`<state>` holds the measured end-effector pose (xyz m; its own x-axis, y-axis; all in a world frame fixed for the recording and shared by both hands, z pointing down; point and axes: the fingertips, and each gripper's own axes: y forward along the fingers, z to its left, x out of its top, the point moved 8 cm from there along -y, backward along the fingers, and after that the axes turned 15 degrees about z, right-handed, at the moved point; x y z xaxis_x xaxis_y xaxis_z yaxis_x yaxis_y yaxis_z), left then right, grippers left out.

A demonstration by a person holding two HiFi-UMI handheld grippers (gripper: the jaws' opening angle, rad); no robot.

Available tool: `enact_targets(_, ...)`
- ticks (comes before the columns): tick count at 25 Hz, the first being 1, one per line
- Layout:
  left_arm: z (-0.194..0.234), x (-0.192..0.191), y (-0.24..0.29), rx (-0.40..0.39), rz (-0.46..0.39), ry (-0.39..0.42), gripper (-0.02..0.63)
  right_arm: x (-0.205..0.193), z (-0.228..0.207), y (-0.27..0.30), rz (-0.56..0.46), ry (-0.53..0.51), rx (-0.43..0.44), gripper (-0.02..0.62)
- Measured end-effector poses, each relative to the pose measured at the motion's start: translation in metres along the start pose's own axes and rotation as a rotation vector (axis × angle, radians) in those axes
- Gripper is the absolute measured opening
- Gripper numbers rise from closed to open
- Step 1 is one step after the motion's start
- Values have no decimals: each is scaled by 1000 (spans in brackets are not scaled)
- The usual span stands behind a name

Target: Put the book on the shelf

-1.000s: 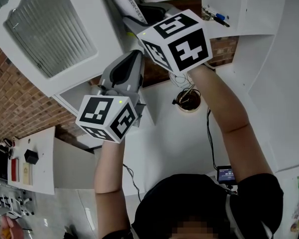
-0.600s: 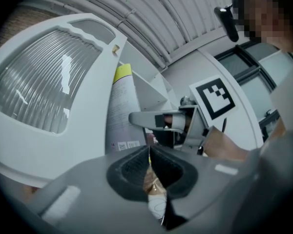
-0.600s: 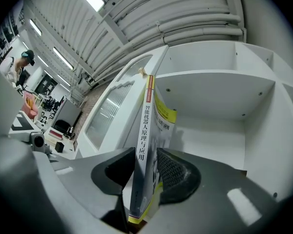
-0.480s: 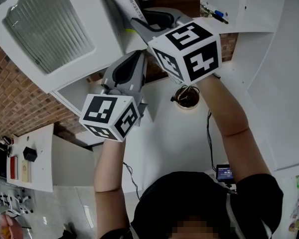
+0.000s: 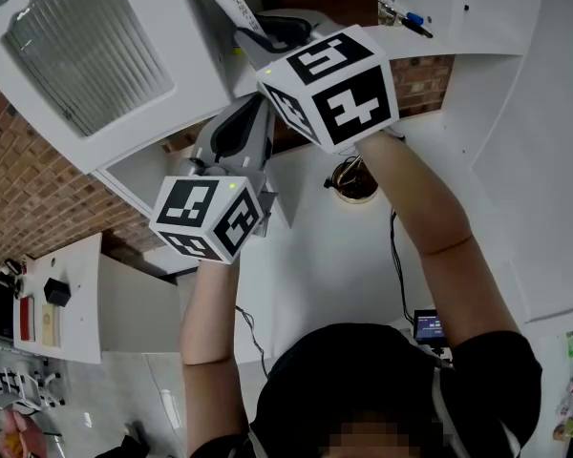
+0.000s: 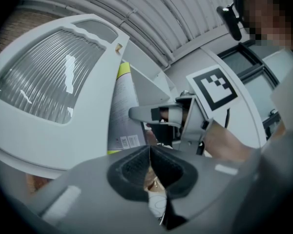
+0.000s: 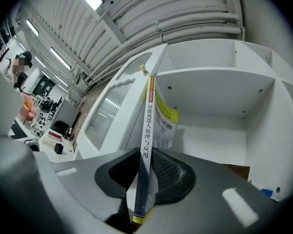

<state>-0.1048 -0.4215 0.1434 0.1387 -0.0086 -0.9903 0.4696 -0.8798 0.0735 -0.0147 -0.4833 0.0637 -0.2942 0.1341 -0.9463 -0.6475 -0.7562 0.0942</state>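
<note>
Book (image 7: 147,130) stands upright, spine towards me, at the left side of the open shelf (image 7: 212,74) bay, just beside the ribbed door (image 7: 107,113). My right tongs (image 7: 145,165) have just been closing and pinch its lower spine, a pad on each cover. It looks thin, light and bendy, with glossy covers, so I judge a low grip near the spine safest; held higher it would flop. The bay is bare to the right, but the door edge sits close on the left. My left tongs (image 6: 150,152) are closed on nothing.
</note>
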Motion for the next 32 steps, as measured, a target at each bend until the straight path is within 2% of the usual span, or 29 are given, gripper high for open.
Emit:
enact_targets(7, -4, -2, -2, 11, 3, -8, 9, 3, 1, 7, 17, -12, -16, 94)
enact_targets(17, -10, -6, -12, 19, -4, -10, 9, -8, 5, -19, 10, -17, -17, 100)
enact_targets(21, -13, -13, -14, 21, -14, -17, 9, -26, 5, -36, -5, 34, -3, 98)
enact_targets(26, -19, -27, -16, 34, -17, -3, 9, -51, 9, -56, -7, 59, -30, 85)
enact_targets(32, -25, -52, -19, 39, -15, -36, 9, -93, 20, -72, 19, 101, -40, 72)
